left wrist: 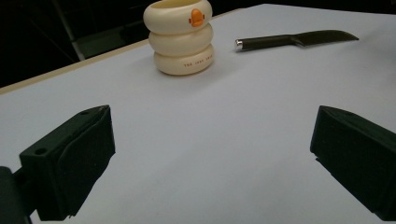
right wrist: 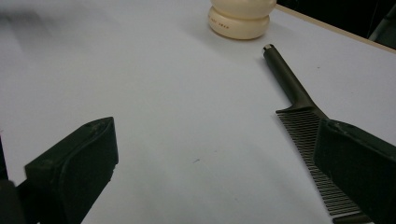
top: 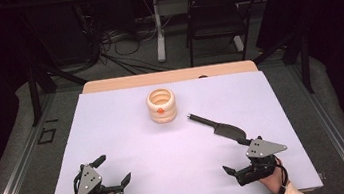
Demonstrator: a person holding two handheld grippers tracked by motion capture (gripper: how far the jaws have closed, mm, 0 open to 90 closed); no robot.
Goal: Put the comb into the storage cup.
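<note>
A cream ringed holder [top: 161, 106] with a small orange mark stands upright at the table's far middle. To its right a black comb [top: 217, 127] lies flat, its thin handle pointing at the holder. My left gripper [top: 115, 168] rests open near the front left, nothing between its jaws. In the left gripper view the holder [left wrist: 180, 37] and comb [left wrist: 294, 39] lie well ahead of the open gripper [left wrist: 212, 121]. My right gripper [top: 234, 156] is open at the front right. In its view the right jaw covers part of the comb's [right wrist: 299, 107] toothed end, and the gripper [right wrist: 217, 128] grips nothing.
The white table top [top: 114, 130] has a wooden strip along its far edge. Beyond it stand a black folding chair [top: 215, 15] and a white table leg [top: 158, 28] among floor cables. Dark frame legs flank the table on both sides.
</note>
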